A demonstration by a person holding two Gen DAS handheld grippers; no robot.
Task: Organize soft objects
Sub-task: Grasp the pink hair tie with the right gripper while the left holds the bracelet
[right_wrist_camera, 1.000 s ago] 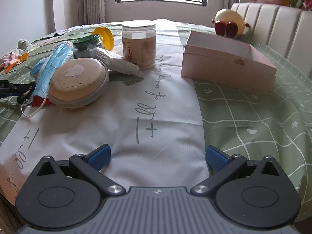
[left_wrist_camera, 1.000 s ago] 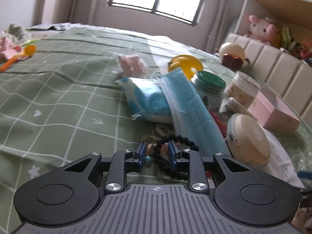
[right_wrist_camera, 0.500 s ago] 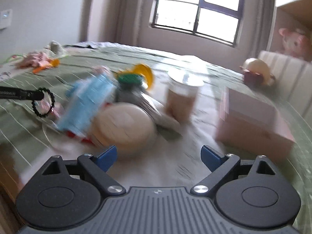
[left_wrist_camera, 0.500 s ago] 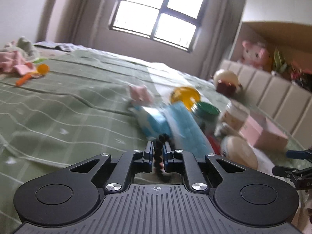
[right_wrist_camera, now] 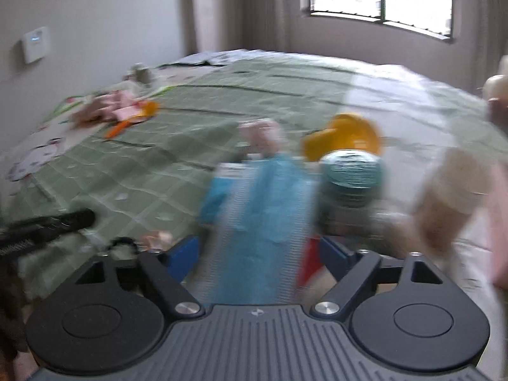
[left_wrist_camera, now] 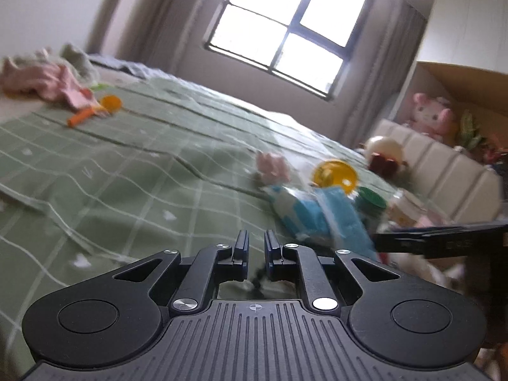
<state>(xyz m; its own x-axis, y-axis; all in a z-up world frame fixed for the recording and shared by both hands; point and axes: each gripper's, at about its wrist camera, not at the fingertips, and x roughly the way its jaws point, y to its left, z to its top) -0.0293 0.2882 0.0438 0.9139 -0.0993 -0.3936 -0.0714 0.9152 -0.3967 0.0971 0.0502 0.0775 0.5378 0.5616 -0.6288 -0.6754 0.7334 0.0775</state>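
we hold the left gripper (left_wrist_camera: 255, 243) low over the green checked bedspread (left_wrist_camera: 120, 171), tilted up so the window (left_wrist_camera: 292, 28) fills the top of its view. its fingers stand close together with a narrow gap, and a dark beaded bracelet (left_wrist_camera: 258, 277) hangs just behind the tips; whether they actually pinch it we cannot tell (the strand is half hidden by the body).

our right gripper (right_wrist_camera: 258, 247) is level and low, jaws spread wide on either side of the blue face mask (right_wrist_camera: 263, 222), which runs up between the fingers; contact is lost in the blur. from the left view the right gripper (left_wrist_camera: 441, 236) reaches in from the right edge, beside the mask (left_wrist_camera: 339, 219).

behind the mask sit a yellow lid (right_wrist_camera: 349, 136), a green-lidded jar (right_wrist_camera: 352, 174) and a small pink toy (right_wrist_camera: 262, 133). far off near the bed's left side lies pink cloth (left_wrist_camera: 44, 82) with an orange spoon (left_wrist_camera: 95, 109) beside it.
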